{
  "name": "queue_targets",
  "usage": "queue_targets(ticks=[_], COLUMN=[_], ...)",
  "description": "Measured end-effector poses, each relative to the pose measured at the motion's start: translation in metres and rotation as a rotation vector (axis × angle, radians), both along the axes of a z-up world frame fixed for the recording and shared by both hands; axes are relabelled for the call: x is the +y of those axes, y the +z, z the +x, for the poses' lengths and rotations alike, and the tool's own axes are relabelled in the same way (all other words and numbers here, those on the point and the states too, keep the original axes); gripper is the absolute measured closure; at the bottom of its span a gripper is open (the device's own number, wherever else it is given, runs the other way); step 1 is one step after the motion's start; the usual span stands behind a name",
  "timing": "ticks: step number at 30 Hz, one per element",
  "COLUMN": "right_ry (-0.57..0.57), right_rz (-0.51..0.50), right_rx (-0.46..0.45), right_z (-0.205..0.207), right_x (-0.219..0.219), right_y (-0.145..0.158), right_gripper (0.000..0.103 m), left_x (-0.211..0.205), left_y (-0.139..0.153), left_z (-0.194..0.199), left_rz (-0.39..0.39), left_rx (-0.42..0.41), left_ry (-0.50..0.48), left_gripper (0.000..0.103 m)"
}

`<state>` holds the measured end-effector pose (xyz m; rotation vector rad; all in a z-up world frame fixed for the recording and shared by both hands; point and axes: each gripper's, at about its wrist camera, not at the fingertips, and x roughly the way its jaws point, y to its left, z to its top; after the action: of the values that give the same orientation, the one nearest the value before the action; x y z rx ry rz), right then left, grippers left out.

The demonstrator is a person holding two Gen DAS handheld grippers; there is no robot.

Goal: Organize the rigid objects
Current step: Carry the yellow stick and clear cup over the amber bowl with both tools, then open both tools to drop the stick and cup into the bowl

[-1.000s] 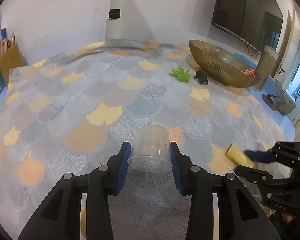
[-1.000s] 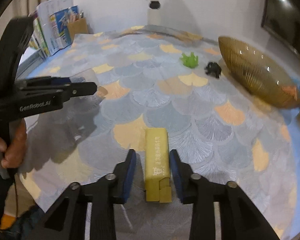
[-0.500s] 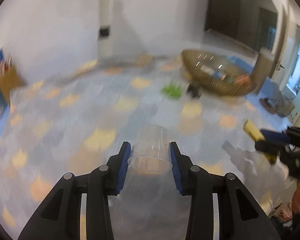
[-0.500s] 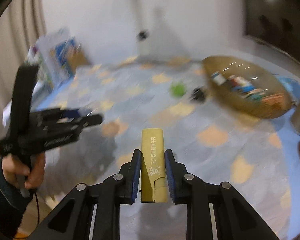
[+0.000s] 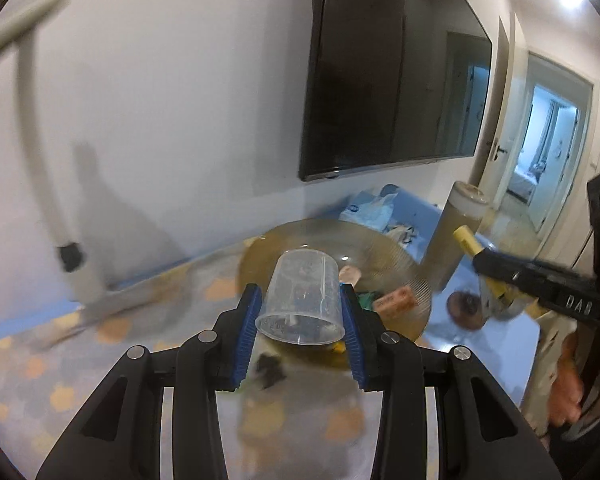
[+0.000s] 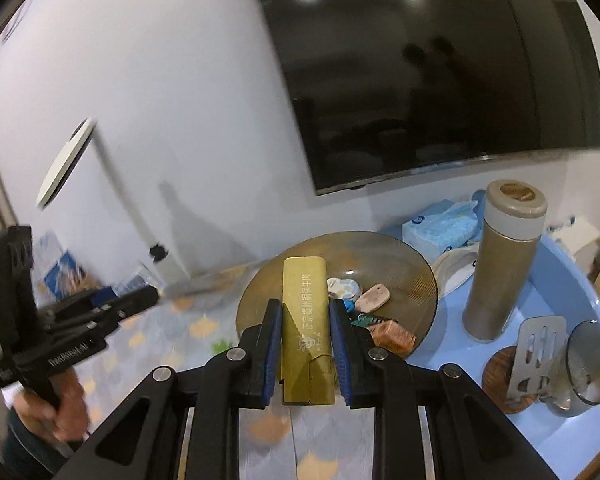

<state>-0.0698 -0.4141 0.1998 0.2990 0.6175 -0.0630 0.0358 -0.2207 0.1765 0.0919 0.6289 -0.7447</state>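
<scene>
Clear cup (image 5: pixel 300 296) in left fingers (image 5: pixel 247 332) hides bowl (image 5: pixel 400 264) contents; right fingers (image 6: pixel 272 352) clamp gold box (image 6: pixel 306 328).

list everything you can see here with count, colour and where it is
clear plastic cup: 1, transparent, between the left gripper's pads
flat gold box with printed characters: 1, gold, between the right gripper's pads
ribbed amber glass bowl: 1, amber, on the table by the wall
small items in the bowl: several, mixed colours, exact count unclear
tall flask: 1, tan with pale collar, upright right of the bowl
blue tissue pack: 1, behind the bowl
metal slotted spatula: 1, grey, right of the flask
wall screen: 1, black
patterned tablecloth: 1, grey and orange
left gripper: 1, black, blue pads
right gripper: 1, black, blue pads
</scene>
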Motion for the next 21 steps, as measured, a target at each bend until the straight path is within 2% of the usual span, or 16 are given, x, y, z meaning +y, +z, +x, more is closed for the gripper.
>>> queue_targets(ticks=[4,8,9,10,11,12,14,16,20,21], right_ry=[-0.022,-0.007,-0.007,-0.011,-0.025,-0.053,-0.078,-0.071,-0.052,-0.045], right_rz=[0.064,0.086,0.088,0.087,0.070,0.042,0.047,0.084,0.073,0.077], right_rx=[0.076,0.165,0.182,0.184,0.176,0.186,0.206,0.186,0.169,0.168], right_z=[0.023,0.040,0.046,0.049,0.051,0.052,0.048,0.038,0.014,0.012], right_x=[-0.014,-0.013,-0.013,-0.014,-0.015,-0.017,-0.022,-0.029,-0.015,-0.012], right_y=[-0.026,-0.053,-0.058,-0.060,-0.061,-0.063,-0.064,-0.063,-0.054,-0.053], right_gripper=[0.080,0.080,0.080,0.080,0.076,0.072,0.072,0.072,0.071,0.065], left_x=[-0.033,-0.057,-0.061,-0.062,-0.062,-0.057,-0.042,-0.026,0.020,0.033], left_y=[-0.031,-0.050,-0.053,-0.053,-0.054,-0.055,-0.054,-0.053,-0.045,-0.041], left_z=[0.021,0.028,0.030,0.032,0.034,0.032,0.028,0.024,0.010,0.005], left_rz=[0.015,0.044,0.046,0.051,0.062,0.058,0.053,0.057,0.032,0.028], left_rx=[0.088,0.122,0.124,0.126,0.130,0.121,0.125,0.145,0.156,0.154], left_ry=[-0.017,-0.051,-0.054,-0.047,-0.024,-0.007,-0.012,0.001,0.067,0.086], left_gripper=[0.067,0.066,0.059,0.039,0.030,0.028,0.028,0.028,0.028,0.028])
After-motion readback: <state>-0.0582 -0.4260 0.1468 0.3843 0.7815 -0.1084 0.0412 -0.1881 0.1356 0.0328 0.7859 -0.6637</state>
